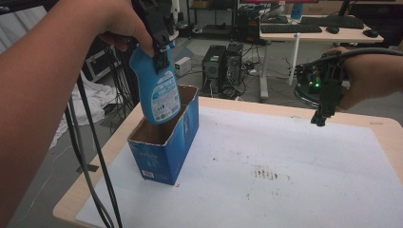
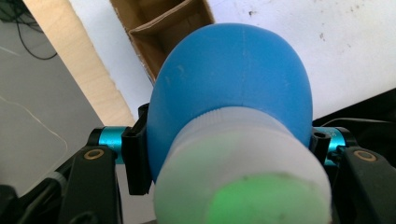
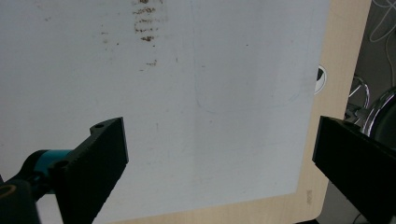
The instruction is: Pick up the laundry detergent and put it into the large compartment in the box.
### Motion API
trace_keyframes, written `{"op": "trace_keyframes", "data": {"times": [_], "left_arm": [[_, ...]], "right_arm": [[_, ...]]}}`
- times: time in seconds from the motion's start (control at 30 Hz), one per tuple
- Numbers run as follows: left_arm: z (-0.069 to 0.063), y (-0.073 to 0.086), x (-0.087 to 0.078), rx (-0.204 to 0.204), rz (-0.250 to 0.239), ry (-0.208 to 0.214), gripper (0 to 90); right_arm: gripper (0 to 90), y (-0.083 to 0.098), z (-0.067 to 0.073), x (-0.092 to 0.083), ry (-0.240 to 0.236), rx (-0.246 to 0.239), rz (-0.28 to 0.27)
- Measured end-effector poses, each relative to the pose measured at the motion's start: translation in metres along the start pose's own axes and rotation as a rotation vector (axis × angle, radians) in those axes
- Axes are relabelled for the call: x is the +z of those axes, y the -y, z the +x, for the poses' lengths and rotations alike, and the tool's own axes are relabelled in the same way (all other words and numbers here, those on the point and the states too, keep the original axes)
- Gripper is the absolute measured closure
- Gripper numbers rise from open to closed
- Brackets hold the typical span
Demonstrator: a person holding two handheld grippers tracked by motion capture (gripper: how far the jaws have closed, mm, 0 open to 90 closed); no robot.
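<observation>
A blue plastic bottle [image 1: 158,88] with a printed label hangs bottom-down over the open top of a blue cardboard box [image 1: 164,142] at the table's left. My left gripper [image 1: 160,50] is shut on the bottle's neck, just below its white cap [image 2: 243,177]. In the left gripper view the bottle [image 2: 233,79] bulges between the jaws, with the box's brown inside [image 2: 161,28] beyond it. My right gripper [image 1: 322,116] hovers open over the table's far right, with nothing between its fingers; below it lies the white mat [image 3: 187,93].
A white mat [image 1: 266,190] with brown stains [image 1: 265,173] covers the wooden table [image 1: 387,130]. Black cables [image 1: 92,156] hang off the left edge. Behind the table stand computer towers [image 1: 221,66] and a desk with keyboards [image 1: 304,28].
</observation>
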State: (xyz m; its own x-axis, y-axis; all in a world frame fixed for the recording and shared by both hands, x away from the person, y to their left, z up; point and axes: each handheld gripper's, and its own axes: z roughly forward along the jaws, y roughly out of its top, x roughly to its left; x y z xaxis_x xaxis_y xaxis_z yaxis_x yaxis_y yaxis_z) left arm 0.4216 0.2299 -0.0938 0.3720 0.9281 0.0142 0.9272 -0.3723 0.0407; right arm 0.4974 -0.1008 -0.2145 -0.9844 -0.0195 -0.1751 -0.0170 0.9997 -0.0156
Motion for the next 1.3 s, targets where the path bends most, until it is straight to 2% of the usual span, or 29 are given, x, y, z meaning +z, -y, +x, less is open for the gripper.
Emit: {"op": "trace_keyframes", "data": {"times": [0.03,0.27,0.37,0.53,0.63,0.77,0.83,1.07,1.3], "left_arm": [[0.0,0.0,0.0,0.0,0.0,0.0,37.4],[0.012,0.001,0.01,-0.115,0.003,-0.008,37.4],[0.017,0.001,0.016,-0.157,-0.004,0.001,37.4],[0.021,0.0,0.026,-0.165,0.0,0.011,37.4],[0.022,-0.001,0.036,-0.152,0.008,0.015,37.4],[0.024,-0.003,0.047,-0.149,0.021,0.024,37.5],[0.024,-0.003,0.047,-0.149,0.021,0.024,37.5],[0.027,-0.004,0.068,-0.134,0.037,0.032,37.4],[0.03,-0.004,0.095,-0.118,0.056,0.053,37.4]], "right_arm": [[2.3,0.0,0.0,0.0,0.0,0.0,0.0],[2.3,0.001,-0.001,0.002,0.003,-0.001,0.002],[2.4,0.003,-0.002,0.002,0.003,0.0,0.001],[2.3,0.004,-0.002,0.001,0.003,-0.001,0.003],[2.3,0.006,-0.002,0.0,0.004,0.014,0.004],[2.4,0.006,-0.001,0.0,0.009,0.007,0.009],[2.4,0.006,-0.001,0.0,0.008,0.008,0.009],[2.4,0.005,0.0,0.0,0.011,0.002,0.013],[2.4,0.004,0.002,-0.001,0.013,0.004,0.013]]}}
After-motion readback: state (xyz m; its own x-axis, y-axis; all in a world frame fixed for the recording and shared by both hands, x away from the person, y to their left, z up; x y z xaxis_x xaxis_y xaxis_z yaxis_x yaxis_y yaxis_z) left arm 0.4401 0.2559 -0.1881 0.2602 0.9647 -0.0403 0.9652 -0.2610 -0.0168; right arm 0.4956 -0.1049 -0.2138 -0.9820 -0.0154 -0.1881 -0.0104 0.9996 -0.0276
